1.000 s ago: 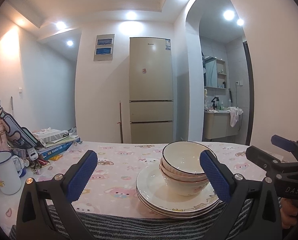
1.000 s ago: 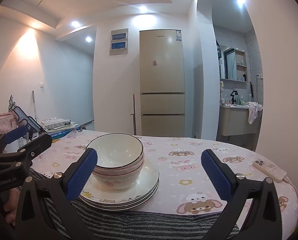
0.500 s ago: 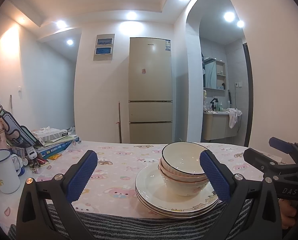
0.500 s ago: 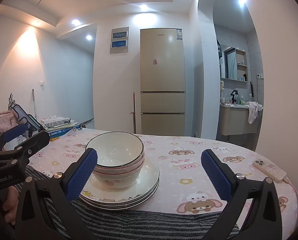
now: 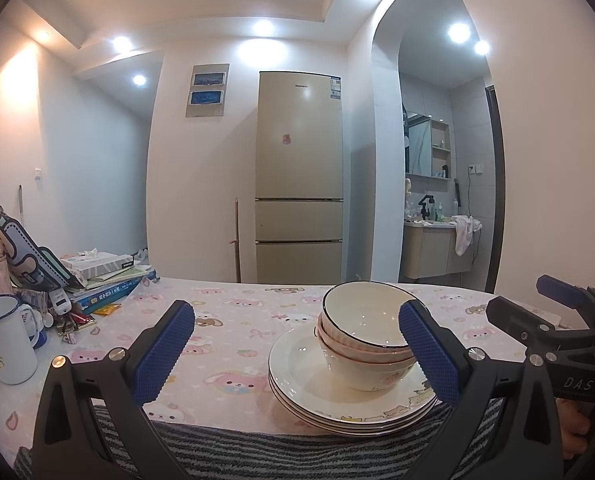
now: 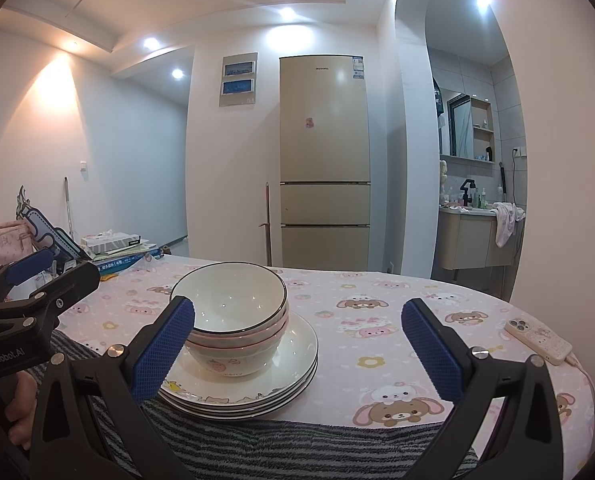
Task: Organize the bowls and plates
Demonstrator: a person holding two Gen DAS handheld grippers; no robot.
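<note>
Bowls [image 5: 361, 332]: three nested, cream glaze, dark rim line on top one, pinkish rims below; strawberry print and small lettering on lowest bowl's wall. Stack slightly tilted toward far side in left wrist view.
Plates [image 5: 297, 368]: stack of about four, cream, thin dark rims, cartoon print along near edge. Bowls seated on top plate, off-centre toward right in left view.
Whole stack on bench [image 5: 225, 344] near front edge, on pink cartoon-animal cloth; near rim of plates overhanging striped grey towel [image 5: 257, 452].
Left gripper [image 5: 297, 354]: fingers [image 5: 165, 350] wide apart, blue pads, nothing between them; stack behind right pad, not touched.
Right gripper [image 6: 297, 354]: fingers [image 6: 433, 354] wide apart, empty; left pad in front of bowls, contact not evident.
Also on bench: white mug [image 5: 5, 344] far left, books [image 5: 105, 280] behind it, phone [image 6: 537, 340] at right edge.
Background: beige fridge [image 5: 299, 176].
</note>
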